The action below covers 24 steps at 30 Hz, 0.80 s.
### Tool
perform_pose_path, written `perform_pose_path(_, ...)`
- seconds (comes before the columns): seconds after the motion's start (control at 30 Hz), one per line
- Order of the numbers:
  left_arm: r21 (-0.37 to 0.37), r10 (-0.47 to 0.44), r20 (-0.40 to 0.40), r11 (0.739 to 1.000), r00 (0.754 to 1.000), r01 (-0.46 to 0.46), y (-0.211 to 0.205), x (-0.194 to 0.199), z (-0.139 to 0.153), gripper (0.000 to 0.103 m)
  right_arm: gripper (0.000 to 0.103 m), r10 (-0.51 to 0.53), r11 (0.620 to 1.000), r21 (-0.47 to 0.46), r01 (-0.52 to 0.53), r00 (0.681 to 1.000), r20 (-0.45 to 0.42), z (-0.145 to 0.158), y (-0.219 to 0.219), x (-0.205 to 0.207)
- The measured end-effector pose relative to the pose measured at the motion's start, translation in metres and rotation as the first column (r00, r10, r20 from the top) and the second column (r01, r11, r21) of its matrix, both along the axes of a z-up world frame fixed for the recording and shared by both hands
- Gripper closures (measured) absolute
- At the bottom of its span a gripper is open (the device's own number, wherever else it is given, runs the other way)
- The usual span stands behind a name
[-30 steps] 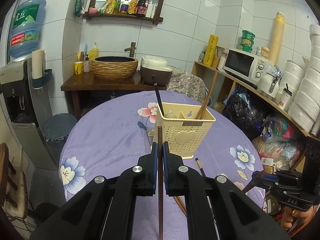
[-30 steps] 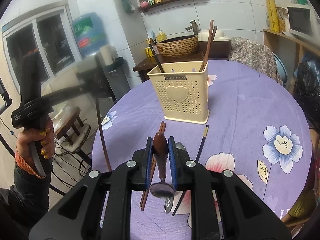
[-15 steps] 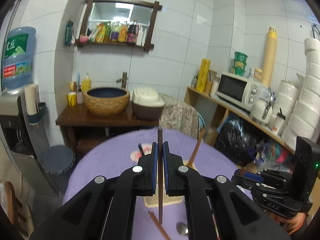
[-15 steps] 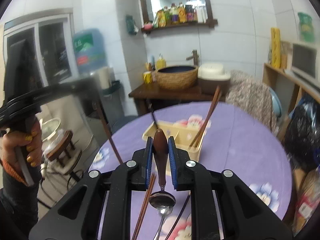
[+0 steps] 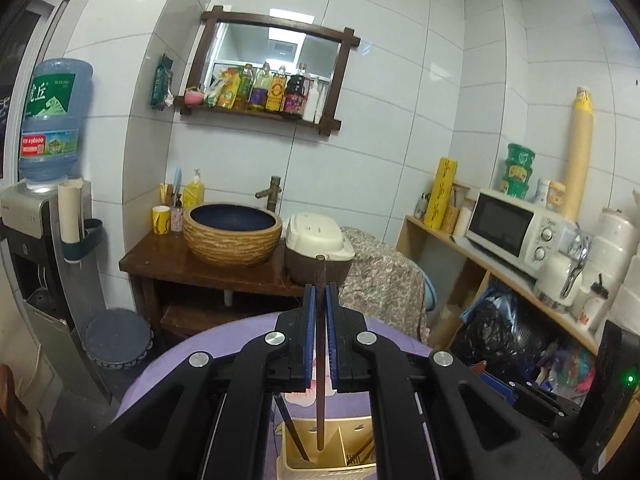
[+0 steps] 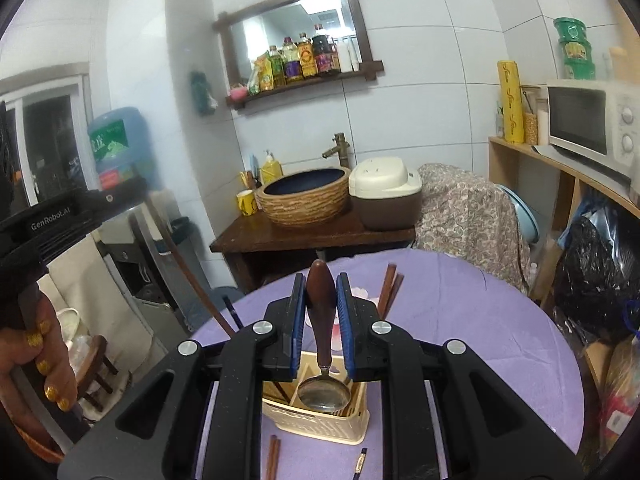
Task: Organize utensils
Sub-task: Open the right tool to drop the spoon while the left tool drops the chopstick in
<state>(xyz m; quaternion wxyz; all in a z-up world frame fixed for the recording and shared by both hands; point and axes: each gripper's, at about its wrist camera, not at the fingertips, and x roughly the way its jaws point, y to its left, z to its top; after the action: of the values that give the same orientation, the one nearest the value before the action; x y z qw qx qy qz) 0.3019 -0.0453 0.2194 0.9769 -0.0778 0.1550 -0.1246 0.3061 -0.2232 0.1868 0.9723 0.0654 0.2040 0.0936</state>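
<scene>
Two utensils hang above the cream utensil holder (image 6: 320, 416) right now: a dark wooden chopstick (image 5: 320, 360) and a wooden-handled spoon (image 6: 322, 320). The left gripper (image 5: 320, 300) has its blue pads pressed tight against the chopstick, which stands nearly upright, its lower tip hanging over a compartment of the holder in the left wrist view. The right gripper (image 6: 321, 292) pinches the spoon by its brown handle, with the metal bowl hanging down just over the holder's open top. Inside the holder, a pair of brown chopsticks (image 6: 390, 288) leans out toward the back, and a thin black chopstick (image 5: 292, 432) slants in one compartment. The holder stands on a round table under a purple tablecloth (image 6: 480, 320); another brown chopstick (image 6: 273, 456) and a black one (image 6: 360, 464) lie on the cloth in front of it. At the left of the right wrist view, a hand (image 6: 44, 360) with gold-painted nails grips the other tool's handle. Beyond the table, a woven basin (image 5: 232, 236) and a rice cooker (image 5: 316, 248) sit on a dark wooden stand, and a microwave (image 5: 508, 228) rests on a shelf at the right.
</scene>
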Motion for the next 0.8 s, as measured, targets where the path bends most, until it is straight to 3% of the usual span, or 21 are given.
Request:
perform_pose_path(0.27, 0.069, -0.001, -0.104, 0.998, 0.995, 0.009, -0.009, 0.018, -0.060, 0.096, 0.086, 0.010, 1.000, -0.017, -0.011, 0.996, -0.092, -0.058, 0.009, 0.010)
perform_pose_path(0.43, 0.067, -0.010, -0.181, 0.997, 0.983, 0.022, -0.005, 0.026, -0.091, 0.096, 0.086, 0.010, 1.000, -0.018, -0.013, 0.993, -0.118, -0.075, 0.007, 0.011)
perform_pose_path(0.6, 0.086, -0.013, -0.167, 0.996, 0.986, 0.027, -0.004, 0.020, -0.095, 0.096, 0.086, -0.003, 1.000, -0.012, 0.001, 0.992, -0.123, -0.086, 0.002, 0.015)
perform_pose_path(0.67, 0.090, -0.020, -0.166, 0.995, 0.986, 0.035, -0.004, 0.017, -0.092, 0.092, 0.077, 0.000, 1.000, -0.005, -0.001, 0.993, -0.118, -0.088, 0.000, 0.012)
perform_pose_path(0.7, 0.092, -0.018, -0.158, 0.995, 0.987, 0.032, -0.003, 0.014, -0.091, 0.088, 0.059, -0.005, 1.000, -0.001, 0.005, 0.994, -0.110, -0.088, -0.001, 0.009)
perform_pose_path(0.73, 0.093, -0.013, -0.148, 0.995, 0.989, 0.027, -0.001, 0.011, -0.089, 0.071, 0.039, -0.018, 1.000, 0.001, 0.018, 0.995, -0.095, -0.087, -0.003, 0.005)
perform_pose_path(0.77, 0.091, -0.009, -0.138, 0.996, 0.990, 0.022, 0.001, 0.006, -0.088, 0.052, 0.034, -0.029, 1.000, 0.005, 0.029, 0.997, -0.071, -0.085, -0.005, -0.001)
perform_pose_path(0.8, 0.083, -0.005, -0.119, 0.996, 0.993, 0.015, 0.005, -0.001, -0.087, 0.046, 0.033, -0.033, 0.999, 0.005, 0.034, 0.998, -0.055, -0.084, -0.006, -0.005)
